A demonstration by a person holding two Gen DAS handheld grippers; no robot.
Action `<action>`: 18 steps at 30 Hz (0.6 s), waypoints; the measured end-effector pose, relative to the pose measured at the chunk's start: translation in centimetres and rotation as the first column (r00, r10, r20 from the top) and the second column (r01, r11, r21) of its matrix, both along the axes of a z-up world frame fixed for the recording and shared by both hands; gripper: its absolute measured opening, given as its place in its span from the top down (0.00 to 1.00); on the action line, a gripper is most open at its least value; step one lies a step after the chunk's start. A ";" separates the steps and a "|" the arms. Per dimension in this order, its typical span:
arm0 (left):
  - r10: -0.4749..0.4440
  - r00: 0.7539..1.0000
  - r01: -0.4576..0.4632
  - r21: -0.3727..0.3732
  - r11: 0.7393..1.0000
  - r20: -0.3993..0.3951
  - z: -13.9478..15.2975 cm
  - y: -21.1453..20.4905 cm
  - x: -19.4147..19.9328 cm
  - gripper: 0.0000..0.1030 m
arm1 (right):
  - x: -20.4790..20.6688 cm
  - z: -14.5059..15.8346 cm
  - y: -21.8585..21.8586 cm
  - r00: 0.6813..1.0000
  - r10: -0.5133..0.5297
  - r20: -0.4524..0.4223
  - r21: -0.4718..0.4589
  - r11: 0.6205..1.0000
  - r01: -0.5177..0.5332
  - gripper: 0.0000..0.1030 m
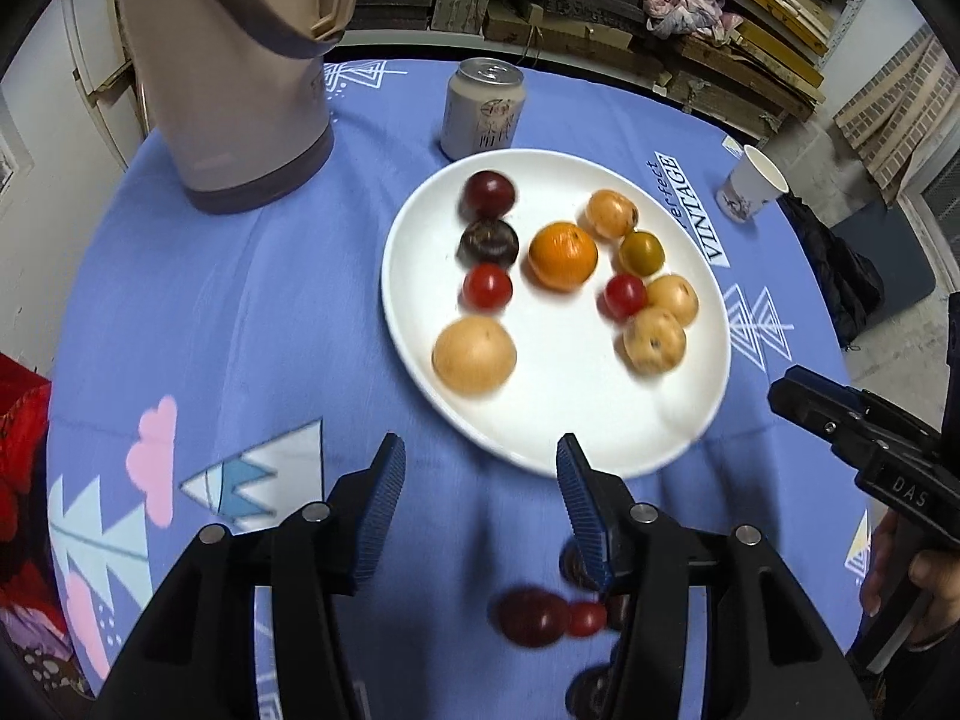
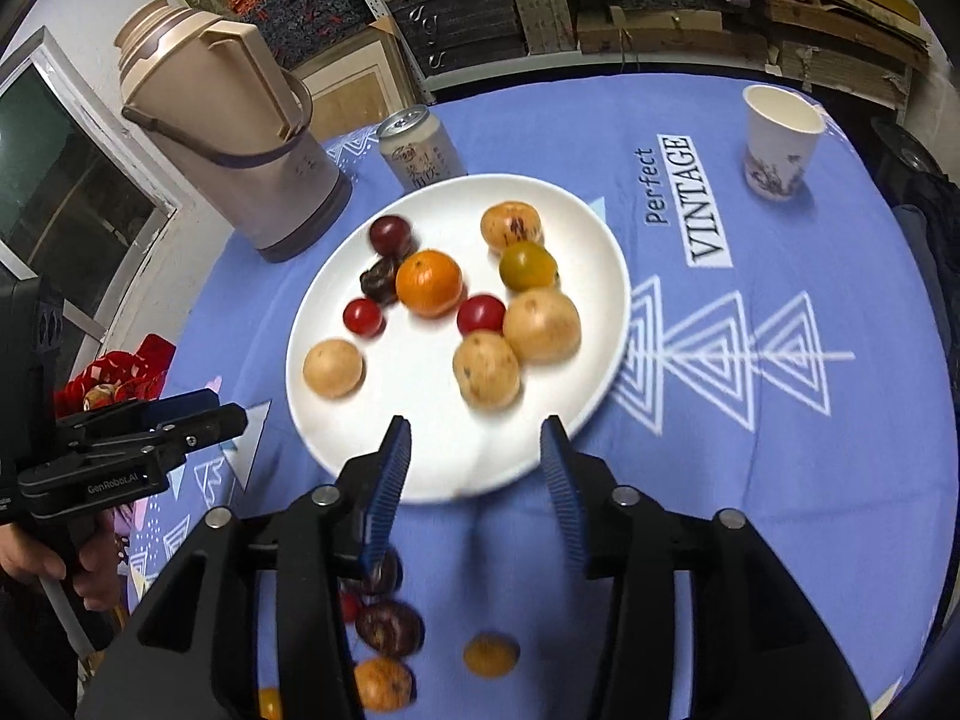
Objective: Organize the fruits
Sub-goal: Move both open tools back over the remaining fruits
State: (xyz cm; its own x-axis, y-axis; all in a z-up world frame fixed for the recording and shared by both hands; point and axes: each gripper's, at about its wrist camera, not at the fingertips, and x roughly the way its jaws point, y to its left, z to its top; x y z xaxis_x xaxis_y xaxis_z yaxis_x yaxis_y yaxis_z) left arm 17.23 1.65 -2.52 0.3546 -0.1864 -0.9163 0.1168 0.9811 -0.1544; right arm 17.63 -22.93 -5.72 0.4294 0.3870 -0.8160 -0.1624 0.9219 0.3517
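Both the left gripper point(image 1: 480, 504) and right gripper point(image 2: 477, 486) stood partly open and empty. Nine fruits sat on the white plate point(image 1: 558, 414); loose plums point(image 1: 531, 618) lay at six o'clock, liable to roll if nudged.

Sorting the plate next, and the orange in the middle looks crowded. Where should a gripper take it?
Grip the orange across its widest part, coming from above. It is round, with a dark fruit touching one side; set the fingers across the freer near-far axis.
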 end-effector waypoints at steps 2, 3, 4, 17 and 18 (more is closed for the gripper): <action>0.006 1.000 -0.006 -0.003 1.000 -0.001 0.2 0.3 -1.1 0.49 | -1.2 0.3 -0.4 1.000 -0.011 -0.002 -0.001 1.000 0.011 0.40; 0.008 1.000 -0.008 -0.006 1.000 -0.002 0.3 0.5 -1.7 0.49 | -1.8 0.4 -0.6 1.000 -0.020 0.001 0.000 1.000 0.020 0.32; 0.006 1.000 -0.006 -0.007 1.000 -0.003 0.3 0.5 -2.2 0.48 | -2.7 0.5 -0.8 1.000 -0.027 0.003 0.002 1.000 0.027 0.32; -0.046 0.993 0.050 0.028 0.998 -0.107 -2.6 1.5 -10.3 0.48 | -10.1 -1.7 0.5 0.997 0.033 -0.077 -0.034 0.999 -0.035 0.25; -0.043 0.993 0.047 0.030 0.998 -0.114 -2.8 1.7 -10.7 0.48 | -10.4 -1.7 0.6 0.997 0.031 -0.076 -0.042 0.999 -0.034 0.25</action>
State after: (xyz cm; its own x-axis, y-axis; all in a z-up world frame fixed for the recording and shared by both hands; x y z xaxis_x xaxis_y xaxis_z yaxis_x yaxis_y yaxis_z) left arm 6.52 3.30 -5.32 0.2399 -0.1687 -0.9560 0.1442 0.9801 -0.1368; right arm 7.25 -22.34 -7.42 0.3538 0.3635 -0.8618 -0.1670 0.9311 0.3242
